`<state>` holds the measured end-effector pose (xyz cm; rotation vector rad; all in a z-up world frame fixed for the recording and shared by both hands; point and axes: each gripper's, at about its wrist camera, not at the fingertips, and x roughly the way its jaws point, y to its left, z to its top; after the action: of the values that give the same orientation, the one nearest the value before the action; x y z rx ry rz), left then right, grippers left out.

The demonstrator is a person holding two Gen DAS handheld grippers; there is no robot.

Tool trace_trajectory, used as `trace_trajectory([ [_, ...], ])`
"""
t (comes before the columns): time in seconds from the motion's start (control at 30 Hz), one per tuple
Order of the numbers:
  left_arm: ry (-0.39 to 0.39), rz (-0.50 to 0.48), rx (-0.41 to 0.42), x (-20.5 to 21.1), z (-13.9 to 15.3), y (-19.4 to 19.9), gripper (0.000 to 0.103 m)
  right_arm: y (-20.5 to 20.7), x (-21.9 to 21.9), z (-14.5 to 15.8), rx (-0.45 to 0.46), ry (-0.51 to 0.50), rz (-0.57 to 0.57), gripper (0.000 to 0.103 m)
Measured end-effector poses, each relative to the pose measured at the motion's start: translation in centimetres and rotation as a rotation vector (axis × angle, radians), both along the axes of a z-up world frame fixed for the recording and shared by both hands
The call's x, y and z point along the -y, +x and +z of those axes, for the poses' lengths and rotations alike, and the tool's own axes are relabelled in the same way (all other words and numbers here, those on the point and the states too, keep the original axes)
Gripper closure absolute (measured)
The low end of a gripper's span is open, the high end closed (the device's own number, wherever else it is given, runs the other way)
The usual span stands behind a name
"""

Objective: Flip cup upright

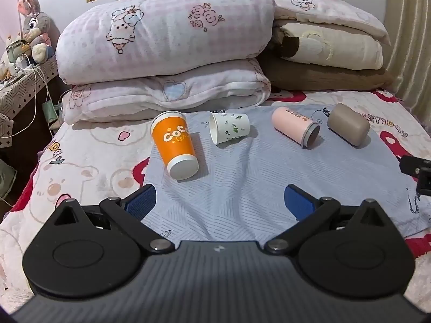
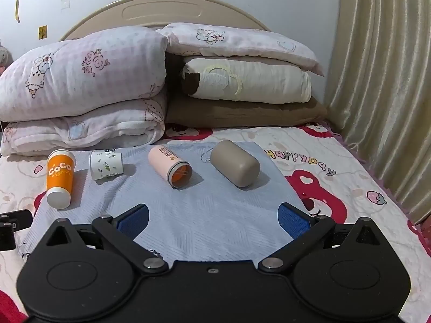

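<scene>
Several cups lie on their sides on a pale blue cloth (image 1: 242, 177) on the bed. From left: an orange "CoCo" paper cup (image 1: 173, 141) (image 2: 59, 179) with its base toward me, a small white cup with green print (image 1: 229, 128) (image 2: 106, 165), a pink cup (image 1: 295, 126) (image 2: 169, 169) with its mouth toward me, and a taupe cup (image 1: 348, 127) (image 2: 235, 166). My left gripper (image 1: 221, 202) is open and empty, short of the orange and white cups. My right gripper (image 2: 214, 219) is open and empty, short of the pink and taupe cups.
Folded quilts (image 1: 164, 62) and pillows (image 2: 242, 80) are stacked behind the cups against the headboard. A curtain (image 2: 382, 94) hangs at the right. A nightstand with a plush rabbit (image 1: 33, 27) and cables stands left of the bed. The right gripper's edge (image 1: 417, 172) shows at far right.
</scene>
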<state>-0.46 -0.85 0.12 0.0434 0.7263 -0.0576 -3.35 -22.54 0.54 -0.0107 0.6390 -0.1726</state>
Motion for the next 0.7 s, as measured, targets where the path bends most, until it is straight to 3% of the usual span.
trace_trajectory([
  [0.4,-0.009,-0.005,-0.005,0.2,-0.1,0.0,0.000,0.1,0.5,-0.4,-0.008,0.001,-0.019,0.000],
  [0.7,-0.094,0.016,0.003,-0.4,-0.8,-0.2,0.000,0.0,1.1,-0.4,-0.012,0.000,-0.032,0.000],
])
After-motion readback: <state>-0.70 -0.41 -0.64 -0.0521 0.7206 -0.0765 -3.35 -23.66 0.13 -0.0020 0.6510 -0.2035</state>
